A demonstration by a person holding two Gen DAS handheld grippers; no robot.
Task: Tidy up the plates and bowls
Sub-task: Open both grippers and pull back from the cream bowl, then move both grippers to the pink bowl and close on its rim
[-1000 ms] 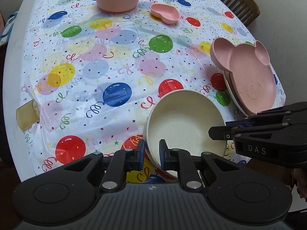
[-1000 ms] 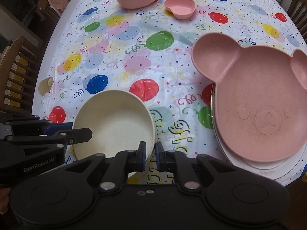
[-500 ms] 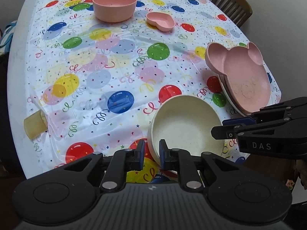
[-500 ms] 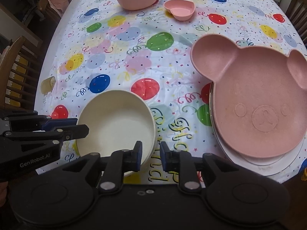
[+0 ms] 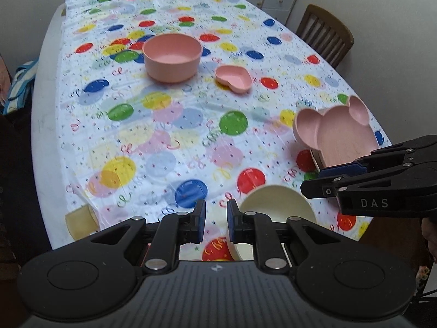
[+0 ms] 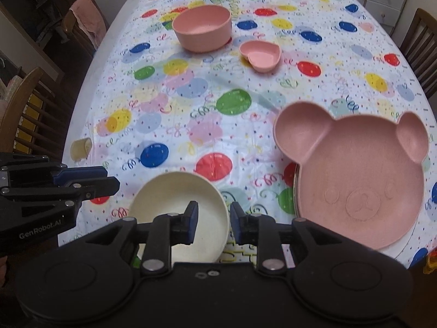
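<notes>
At the near left edge of the table (image 6: 90, 63), where the balloon-print cloth (image 6: 191, 104) ends, a small yellowish cup (image 6: 80, 149) lies on its side. Just right of it in the right wrist view, the left gripper (image 6: 110, 181) reaches in from the side with its blue-padded jaws drawn nearly together and nothing between them. The cream bowl (image 6: 174, 196) sits on the cloth near the front edge, right of that gripper. The right gripper (image 6: 213, 218) hangs above it, its jaws opening; the bowl's right rim lies between the pads, but they stand clear of it. Farther back, a round pink bowl (image 6: 203, 27) stands upright near the middle of the cloth, with a small pink heart-shaped dish (image 6: 260, 54) just right of it. At the near right, a pink bear-face plate (image 6: 360, 175) rests on top of a pale round plate (image 6: 404, 246), whose rim peeps out beneath. A wooden chair (image 6: 420, 43) stands beyond the far right edge.
</notes>
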